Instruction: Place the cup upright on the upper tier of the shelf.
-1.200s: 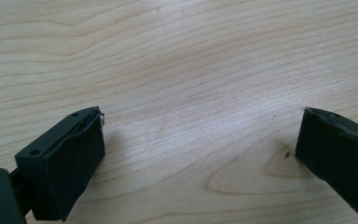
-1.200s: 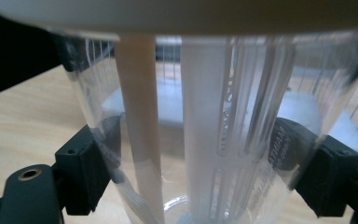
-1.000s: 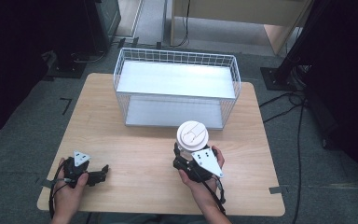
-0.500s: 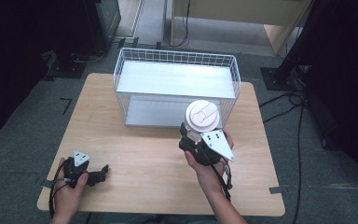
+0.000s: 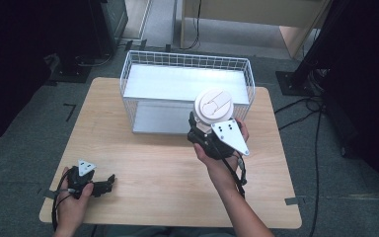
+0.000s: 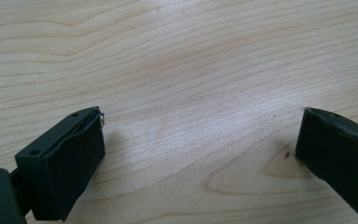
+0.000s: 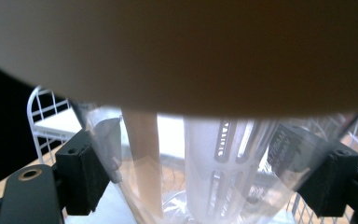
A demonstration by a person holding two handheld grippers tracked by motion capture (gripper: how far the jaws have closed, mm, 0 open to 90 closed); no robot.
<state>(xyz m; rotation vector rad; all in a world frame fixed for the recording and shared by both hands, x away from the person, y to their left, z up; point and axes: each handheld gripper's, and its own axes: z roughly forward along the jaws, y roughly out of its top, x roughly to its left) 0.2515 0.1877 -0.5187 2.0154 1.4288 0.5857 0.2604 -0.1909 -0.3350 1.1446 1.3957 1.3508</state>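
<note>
A clear plastic cup with a white lid (image 5: 213, 106) is held up in the air by my right gripper (image 5: 205, 132), shut on its body just in front of the white wire basket (image 5: 128, 74). The right gripper view has the see-through cup wall (image 7: 214, 163) squeezed between both black jaws, with the lid's underside (image 7: 191, 56) across the top. My left gripper (image 5: 109, 180) rests low over the wooden table (image 5: 148, 168) at the near left, and its jaws stand wide apart over bare wood (image 6: 191, 102) with nothing between them.
The basket stands at the far middle of the table and has a white floor (image 5: 177, 81). Black stands and cables (image 5: 316, 108) lie on the grey floor to the right. Dark equipment (image 5: 79, 44) sits beyond the table's far left corner.
My right gripper has lifted the cup and carried it away from me and to the right, toward the basket. The left gripper has stayed where it was.
</note>
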